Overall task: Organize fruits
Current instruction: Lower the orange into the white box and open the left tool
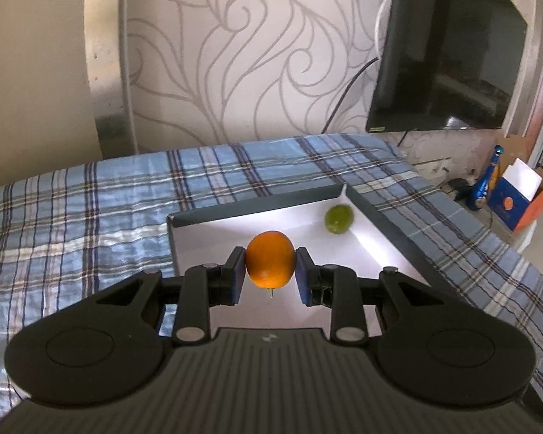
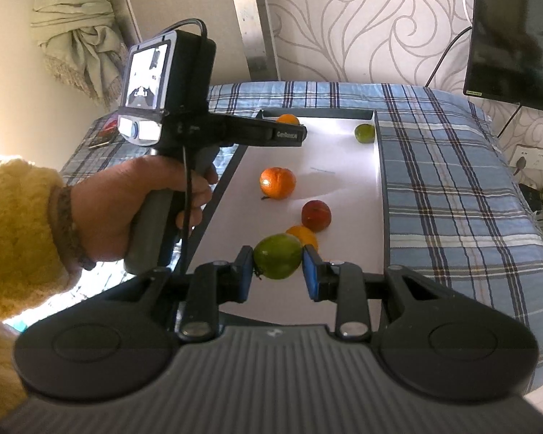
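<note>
- Overhead, so to speak, the left gripper [image 1: 270, 267] hangs above the white tray [image 1: 344, 253], its blue pads [image 1: 239, 271] pressed against both sides of an orange [image 1: 270, 259], stem end down.
- At 2 o'clock from that orange, a green fruit [image 1: 339, 219] lies in the tray's far right corner, close to the dark rim.
- Nearer the person, the right gripper [image 2: 277, 266] clamps a second green fruit [image 2: 277, 256] between its pads, low over the tray's near end.
- Directly behind this held fruit sits a partly hidden orange fruit [image 2: 306, 235]; a red fruit [image 2: 316, 215] lies at 1 o'clock from it, and another orange [image 2: 277, 183] rests mid-tray at 12 o'clock.
- From the right wrist view, the person's left hand [image 2: 144, 202], with a fuzzy yellow sleeve [image 2: 18, 217], grips the other tool's handle at 9 o'clock.
- Beneath the tray spreads a blue plaid bedsheet [image 1: 108, 202], rumpled in places.
- Behind the bed stands a wall with grey swirl-patterned wallpaper [image 1: 253, 54]; a dark television [image 1: 449, 58] is mounted at 2 o'clock, a cable hanging below it.
- On the floor at 3 o'clock sit an orange-and-blue box [image 1: 514, 199] and a blue bottle [image 1: 487, 181].
</note>
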Demonstrator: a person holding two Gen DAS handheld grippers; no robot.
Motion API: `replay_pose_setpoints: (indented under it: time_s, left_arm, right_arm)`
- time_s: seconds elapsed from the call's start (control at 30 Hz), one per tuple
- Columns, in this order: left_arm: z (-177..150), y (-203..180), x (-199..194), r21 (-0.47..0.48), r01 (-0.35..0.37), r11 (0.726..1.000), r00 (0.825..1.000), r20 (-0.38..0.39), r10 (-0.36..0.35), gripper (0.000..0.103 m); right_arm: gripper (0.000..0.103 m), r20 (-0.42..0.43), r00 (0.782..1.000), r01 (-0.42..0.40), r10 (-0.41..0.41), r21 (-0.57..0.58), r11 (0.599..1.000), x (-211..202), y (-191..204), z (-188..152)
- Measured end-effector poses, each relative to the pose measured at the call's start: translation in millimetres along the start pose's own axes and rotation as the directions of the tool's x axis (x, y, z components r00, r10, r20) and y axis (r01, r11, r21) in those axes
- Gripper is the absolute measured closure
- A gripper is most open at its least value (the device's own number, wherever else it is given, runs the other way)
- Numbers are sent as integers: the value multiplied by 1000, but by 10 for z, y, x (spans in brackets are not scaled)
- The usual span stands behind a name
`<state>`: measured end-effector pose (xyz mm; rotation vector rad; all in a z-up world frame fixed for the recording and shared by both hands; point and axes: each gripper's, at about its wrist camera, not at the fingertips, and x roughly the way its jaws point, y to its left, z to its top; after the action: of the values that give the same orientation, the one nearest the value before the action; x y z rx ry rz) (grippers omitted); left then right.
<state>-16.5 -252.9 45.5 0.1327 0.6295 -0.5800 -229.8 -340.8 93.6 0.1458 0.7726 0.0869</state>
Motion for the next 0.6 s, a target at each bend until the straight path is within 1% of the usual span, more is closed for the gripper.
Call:
replay_pose_setpoints:
  time_s: [0.3, 0.6]
  left_arm:
    - [1, 8, 6, -11, -44, 999, 999, -9, 44, 69]
    - [15, -7, 29, 3, -54, 999, 998, -34, 54, 68]
  right_arm:
    - [71, -7, 1000, -25, 25, -25, 999, 32, -28, 19]
    - [71, -2, 999, -34, 34, -36, 999, 12, -57, 8]
